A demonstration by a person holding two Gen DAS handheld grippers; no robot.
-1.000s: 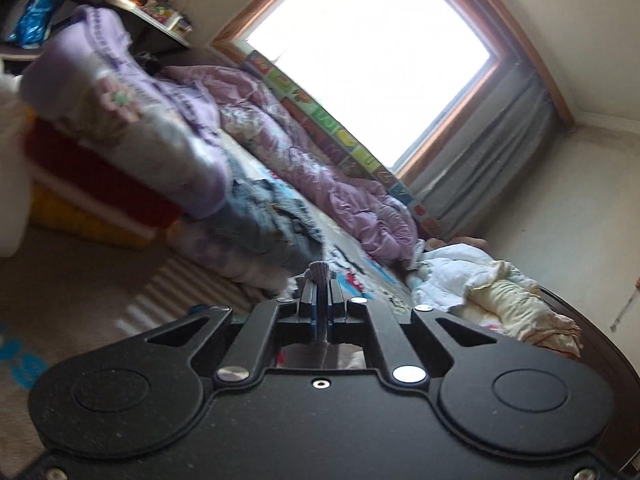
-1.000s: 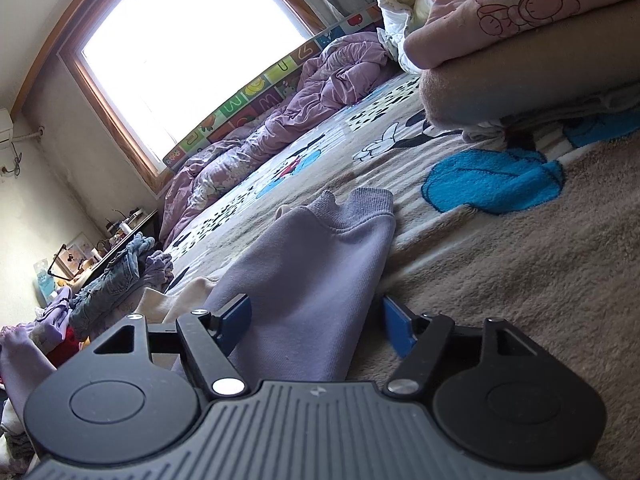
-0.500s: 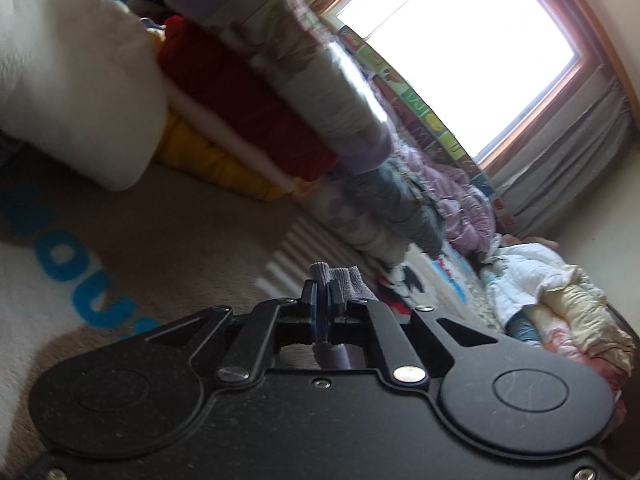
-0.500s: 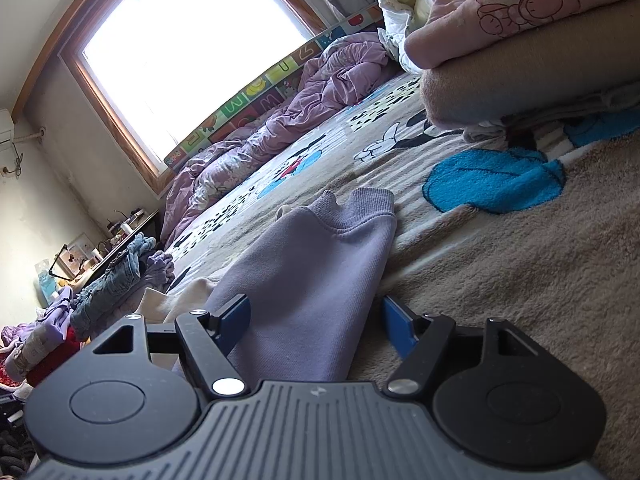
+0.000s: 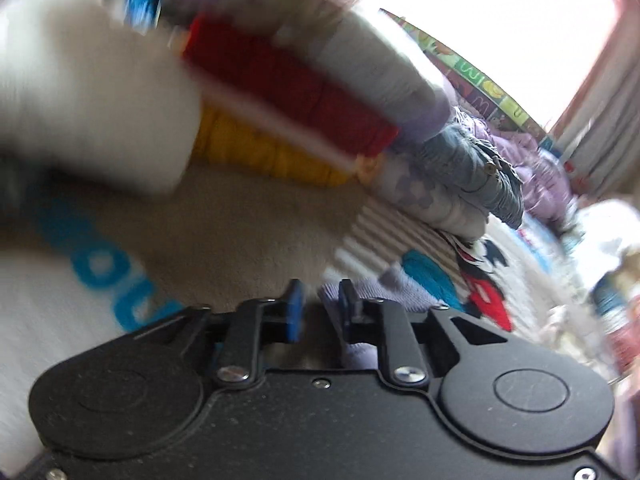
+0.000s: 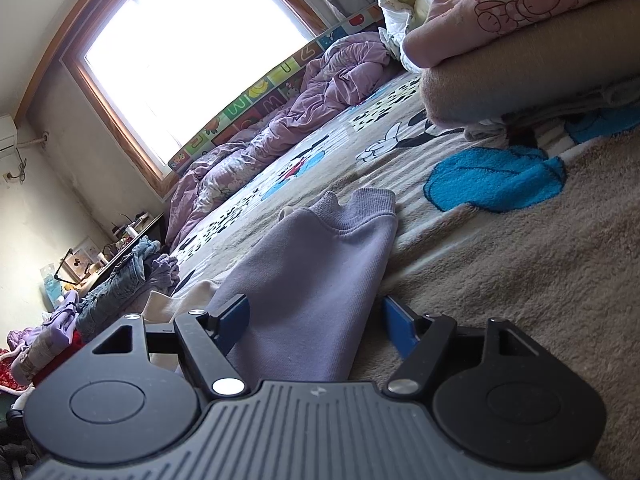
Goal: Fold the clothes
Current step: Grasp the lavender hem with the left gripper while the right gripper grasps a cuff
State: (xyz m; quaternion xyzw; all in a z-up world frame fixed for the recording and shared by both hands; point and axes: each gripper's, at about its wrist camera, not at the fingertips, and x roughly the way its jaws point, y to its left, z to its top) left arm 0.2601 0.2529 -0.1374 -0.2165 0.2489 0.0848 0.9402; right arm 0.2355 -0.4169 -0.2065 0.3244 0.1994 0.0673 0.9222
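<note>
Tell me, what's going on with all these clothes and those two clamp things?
A person is folding a lavender sweatshirt on a blanket-covered bed, using a handheld gripper in each hand. The left gripper has just been opening, with the garment's ribbed edge between its blue pads. The right gripper sits open, straddling the sweatshirt. A stack of folded clothes stands nearby.

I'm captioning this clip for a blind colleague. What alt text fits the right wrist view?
A lavender sweatshirt sleeve lies flat on a beige cartoon-print blanket, between the spread blue pads of the right gripper. Beyond, a rumpled purple duvet sits under a bright window.
</note>
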